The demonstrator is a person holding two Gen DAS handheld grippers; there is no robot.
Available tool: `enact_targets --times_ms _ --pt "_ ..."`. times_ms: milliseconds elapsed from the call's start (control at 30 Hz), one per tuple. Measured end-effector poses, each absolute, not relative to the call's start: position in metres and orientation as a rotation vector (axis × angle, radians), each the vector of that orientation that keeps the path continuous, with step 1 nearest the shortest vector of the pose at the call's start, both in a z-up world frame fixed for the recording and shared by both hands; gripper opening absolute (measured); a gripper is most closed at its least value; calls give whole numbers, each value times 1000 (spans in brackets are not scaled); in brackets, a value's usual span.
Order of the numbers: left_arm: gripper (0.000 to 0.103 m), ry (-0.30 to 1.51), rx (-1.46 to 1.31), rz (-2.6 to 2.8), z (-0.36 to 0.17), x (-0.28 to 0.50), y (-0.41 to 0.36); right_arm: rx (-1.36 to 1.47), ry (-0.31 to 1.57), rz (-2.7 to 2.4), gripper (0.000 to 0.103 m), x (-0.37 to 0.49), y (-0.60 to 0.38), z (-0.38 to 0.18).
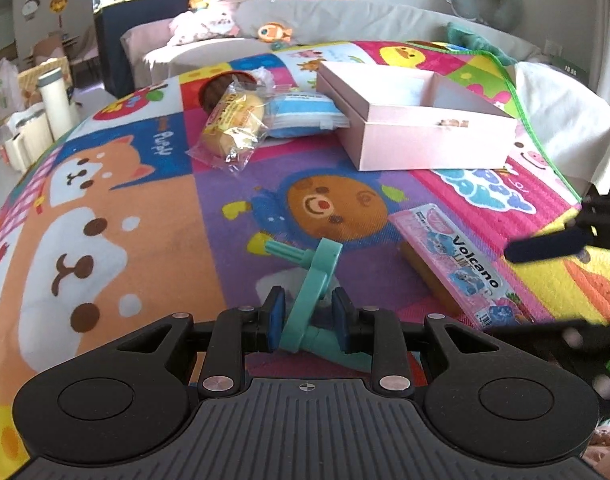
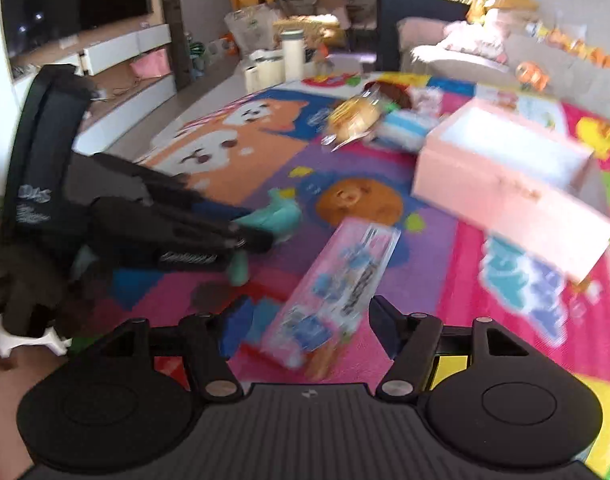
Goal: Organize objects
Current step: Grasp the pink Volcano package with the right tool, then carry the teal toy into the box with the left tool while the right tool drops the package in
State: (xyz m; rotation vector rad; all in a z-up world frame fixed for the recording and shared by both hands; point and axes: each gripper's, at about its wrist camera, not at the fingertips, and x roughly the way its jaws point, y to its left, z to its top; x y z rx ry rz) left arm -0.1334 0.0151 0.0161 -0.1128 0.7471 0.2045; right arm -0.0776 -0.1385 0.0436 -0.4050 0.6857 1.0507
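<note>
My left gripper point(image 1: 308, 317) is shut on a teal plastic piece point(image 1: 319, 268) with pegs, held just above the colourful play mat point(image 1: 145, 208). In the right wrist view the left gripper point(image 2: 253, 226) comes in from the left with the teal piece point(image 2: 283, 212). A pink "Volcano" packet point(image 1: 461, 264) lies on the mat to the right. My right gripper point(image 2: 311, 328) stands open with the packet point(image 2: 337, 288) between its fingers, pads apart from it. That view is blurred. The right gripper's fingers point(image 1: 545, 248) enter at the right edge.
An open pink box point(image 1: 425, 136) stands at the back right of the mat. Left of it lie a yellow snack bag point(image 1: 233, 120), a blue-and-white pack point(image 1: 305, 116) and a brown item point(image 1: 217, 88). A sofa point(image 1: 345, 24) with plush toys is behind; a white bottle point(image 1: 57, 100) stands left.
</note>
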Motion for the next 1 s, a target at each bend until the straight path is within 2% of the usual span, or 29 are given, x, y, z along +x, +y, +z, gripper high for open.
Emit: enact_targets --times_ms 333,467,533,700,767,900,1000 --pt "30 730 -126 205 14 -136 15 -368 750 1003 64 -60 -112 30" --pt "30 721 -113 202 13 -138 14 -404 754 978 50 -59 -110 24" --pt "30 709 -111 202 12 -139 14 -397 758 981 46 -58 -114 24" --pt "23 690 -76 222 13 -145 10 -366 777 978 44 -56 -133 27" --pt "15 691 -73 228 15 -147 10 -342 785 983 44 -54 -144 30" --pt "13 683 -118 179 32 -144 16 -252 748 988 43 -47 -175 50" --pt "13 617 -115 130 68 -127 16 -192 671 960 42 -38 -196 72"
